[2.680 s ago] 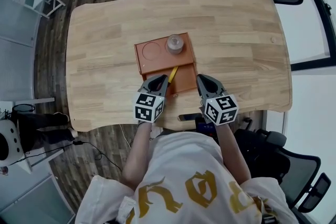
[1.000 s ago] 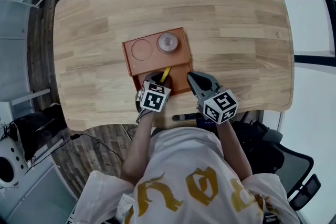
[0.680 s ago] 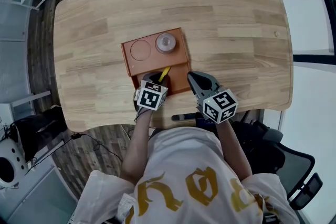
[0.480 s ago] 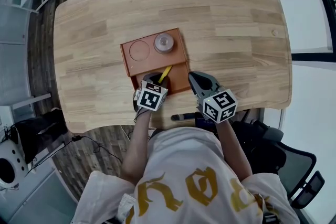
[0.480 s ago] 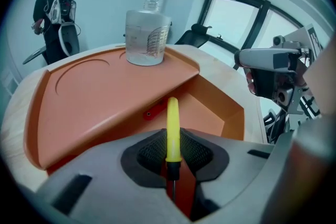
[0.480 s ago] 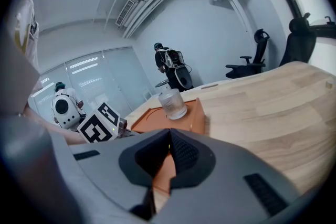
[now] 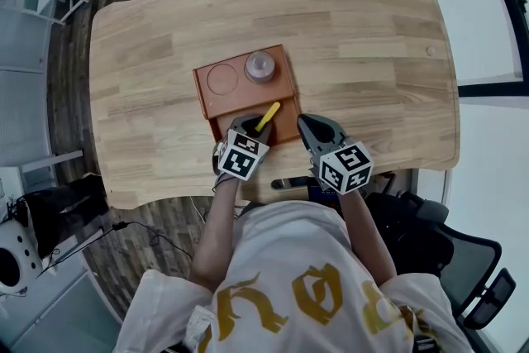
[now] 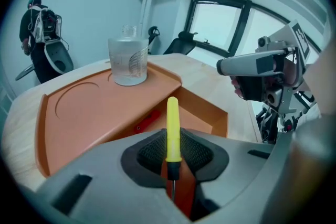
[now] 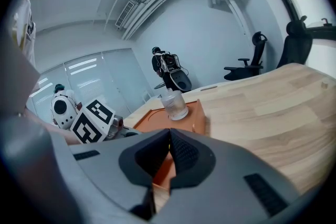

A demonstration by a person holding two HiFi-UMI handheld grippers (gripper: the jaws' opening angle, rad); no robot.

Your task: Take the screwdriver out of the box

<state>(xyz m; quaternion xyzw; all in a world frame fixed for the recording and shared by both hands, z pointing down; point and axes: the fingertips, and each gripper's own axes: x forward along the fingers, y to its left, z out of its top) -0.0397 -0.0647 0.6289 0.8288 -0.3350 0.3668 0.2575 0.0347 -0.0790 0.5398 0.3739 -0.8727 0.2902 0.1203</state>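
Observation:
The orange box (image 7: 204, 99) lies on the wooden table (image 7: 372, 54), with a raised shelf and a lower compartment at its near side. My left gripper (image 7: 248, 128) is over that compartment and shut on the screwdriver (image 7: 267, 116). In the left gripper view the screwdriver's yellow handle (image 8: 172, 128) stands up between the pads, with its black collar and thin shaft below, above the box (image 8: 94, 113). My right gripper (image 7: 308, 126) is just right of the box, shut with nothing in it; its pads (image 9: 181, 155) touch.
A clear glass jar (image 7: 260, 67) stands on the box's shelf beside a round recess (image 7: 221, 79). A small red piece (image 8: 147, 119) lies in the compartment. Office chairs stand past the table's far edge and at the right. Bare tabletop extends to the right.
My left gripper has closed on the screwdriver, and the yellow handle has tipped up and shifted slightly right. The right gripper has stayed beside the box.

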